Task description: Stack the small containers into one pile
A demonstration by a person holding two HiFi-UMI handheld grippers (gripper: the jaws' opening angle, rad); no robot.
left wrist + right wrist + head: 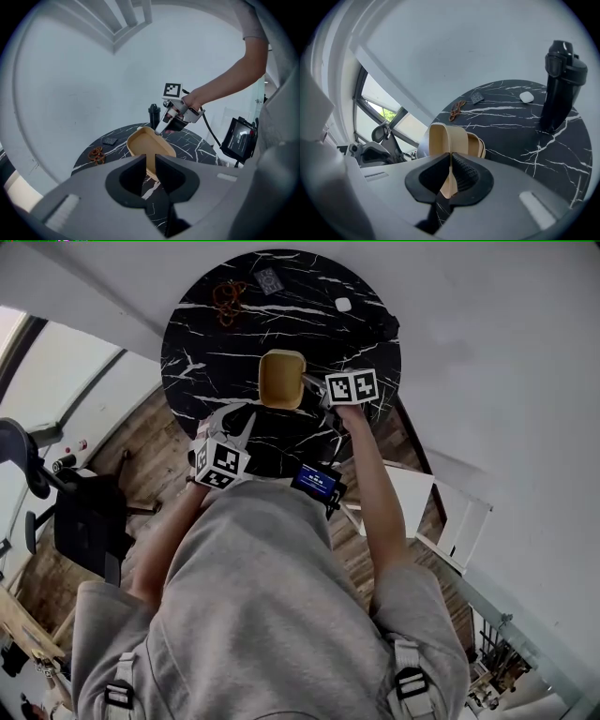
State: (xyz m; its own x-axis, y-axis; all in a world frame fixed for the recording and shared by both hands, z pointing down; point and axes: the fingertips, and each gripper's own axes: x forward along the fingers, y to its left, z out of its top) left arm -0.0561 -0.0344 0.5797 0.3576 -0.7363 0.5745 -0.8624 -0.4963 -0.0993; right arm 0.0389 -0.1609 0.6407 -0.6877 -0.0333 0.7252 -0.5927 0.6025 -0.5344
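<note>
Black bottle (560,89) on black marbled table (511,133)

1. One round black marbled table (202,357).
2. One tan container (281,379) above the table; whether another nests inside it cannot be told.
3. Two grippers over the table: left gripper (149,171), right gripper (450,180).
4. One black bottle (560,84) on the table.
5. One small white item (526,97) and one dark flat item (476,96) on the table.
6. One cluster of reddish-brown loops (457,110) near the table's edge.
7. One office chair (84,517) beside the table.

Round marble tbl (281,329); bottle (560,89), white case (526,97)
</note>
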